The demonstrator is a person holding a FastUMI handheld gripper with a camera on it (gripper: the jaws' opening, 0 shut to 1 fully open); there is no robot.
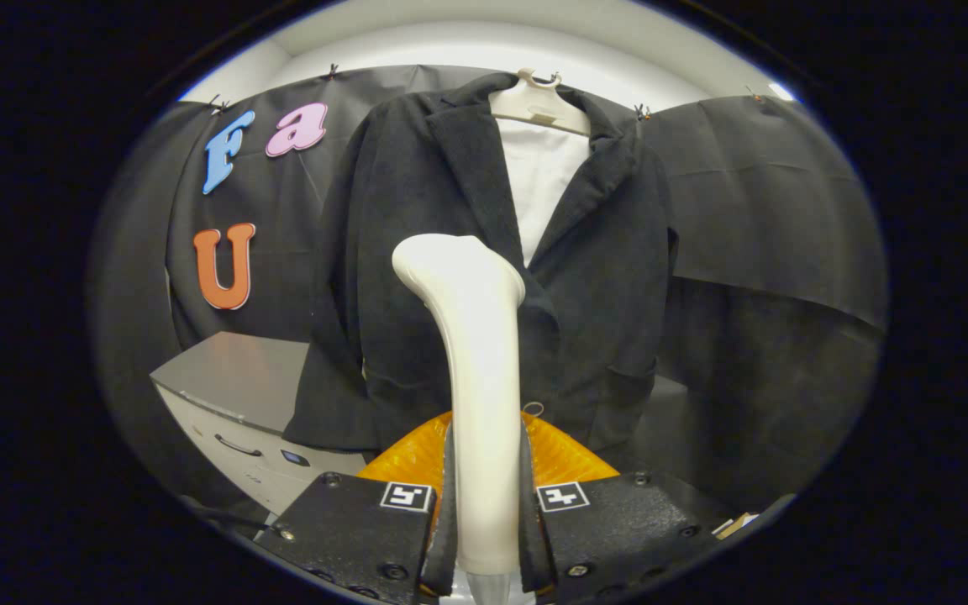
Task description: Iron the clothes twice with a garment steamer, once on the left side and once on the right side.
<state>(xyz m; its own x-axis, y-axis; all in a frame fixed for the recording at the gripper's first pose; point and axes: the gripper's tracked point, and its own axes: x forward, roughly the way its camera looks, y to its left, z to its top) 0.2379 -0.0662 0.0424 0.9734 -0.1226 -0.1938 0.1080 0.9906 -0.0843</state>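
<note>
Gripper view: we look forward along the two fingers toward a dark jacket hanging in the booth.
Cabinet (232,382): we see a grey unit with a drawer handle on its front, standing left of the jacket's hem and partly behind the sleeve.
Jacket (417,252): a black blazer hangs upright on a pale hanger (539,105), lapels open, with a white garment (539,181) showing between them; we find it beyond the fingers, in front of the black cloth wall.
Garment steamer (480,378): we see its white body rising upright from between the fingers, its bent head turned toward the jacket's front, near the point where the lapels meet. We cannot tell whether the head touches the cloth.
Gripper (484,521): its two fingers are closed on the steamer's handle, one pressing on each side.
Orange part (417,458): we see a ribbed orange piece just behind the fingers, either side of the steamer.
</note>
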